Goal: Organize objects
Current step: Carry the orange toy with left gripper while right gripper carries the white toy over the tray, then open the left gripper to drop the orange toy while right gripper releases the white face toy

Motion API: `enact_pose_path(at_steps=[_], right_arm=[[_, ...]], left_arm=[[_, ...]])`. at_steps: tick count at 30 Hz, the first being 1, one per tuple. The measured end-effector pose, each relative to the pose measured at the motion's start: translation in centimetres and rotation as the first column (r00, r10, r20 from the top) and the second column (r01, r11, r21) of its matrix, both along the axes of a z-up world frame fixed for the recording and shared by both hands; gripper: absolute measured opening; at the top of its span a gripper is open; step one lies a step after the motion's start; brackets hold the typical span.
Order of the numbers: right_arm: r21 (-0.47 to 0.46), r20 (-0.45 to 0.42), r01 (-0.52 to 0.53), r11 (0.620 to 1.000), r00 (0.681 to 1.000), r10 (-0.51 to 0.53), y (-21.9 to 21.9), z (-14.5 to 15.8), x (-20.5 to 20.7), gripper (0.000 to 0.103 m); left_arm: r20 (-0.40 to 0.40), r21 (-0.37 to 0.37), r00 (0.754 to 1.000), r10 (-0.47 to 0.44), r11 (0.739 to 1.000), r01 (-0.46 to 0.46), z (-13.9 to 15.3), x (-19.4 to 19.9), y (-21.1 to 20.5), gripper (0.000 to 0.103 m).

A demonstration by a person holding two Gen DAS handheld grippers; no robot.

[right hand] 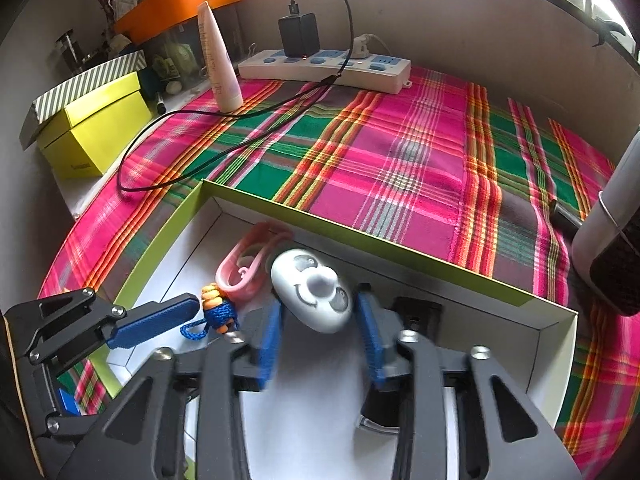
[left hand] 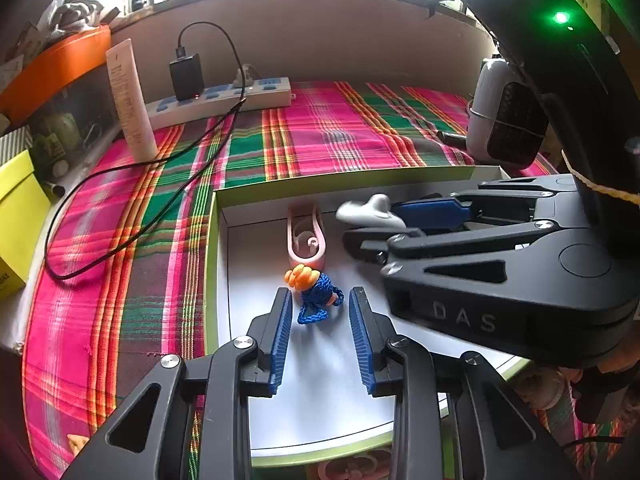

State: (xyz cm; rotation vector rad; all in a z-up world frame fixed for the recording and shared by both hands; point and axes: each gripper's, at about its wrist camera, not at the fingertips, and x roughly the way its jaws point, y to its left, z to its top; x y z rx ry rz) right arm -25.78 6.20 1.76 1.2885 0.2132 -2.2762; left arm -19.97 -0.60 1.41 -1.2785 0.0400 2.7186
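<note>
A shallow green-rimmed box [left hand: 312, 178] with a white floor lies on the plaid cloth; it also shows in the right wrist view [right hand: 360, 236]. Inside lie a pink clip [left hand: 305, 238] [right hand: 248, 266] and a blue cord charm with orange beads [left hand: 316, 292] [right hand: 218, 312]. My left gripper [left hand: 320, 320] is open, its blue pads on either side of the charm, just short of it. My right gripper [right hand: 318, 316] holds a white oval gadget [right hand: 314, 290] [left hand: 370, 212] between its blue pads, low over the box.
A white power strip [right hand: 324, 66] with a black charger and a looping black cable [right hand: 192, 160] lies at the back. A white tube [right hand: 218, 64] stands left. A yellow-green box [right hand: 96, 128] sits at far left. A white and dark device [left hand: 500, 116] stands right.
</note>
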Motion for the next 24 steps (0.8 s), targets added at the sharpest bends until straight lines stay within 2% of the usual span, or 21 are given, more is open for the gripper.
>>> enact_pose_path(at_steps=[24], right_arm=[[-0.047, -0.03, 0.016, 0.999, 0.999, -0.017, 0.8, 1.5, 2.1, 0.045]], left_arm=[[-0.016, 0.012, 1.0, 0.024, 1.0, -0.024, 1.2, 1.7, -0.3, 0.035]])
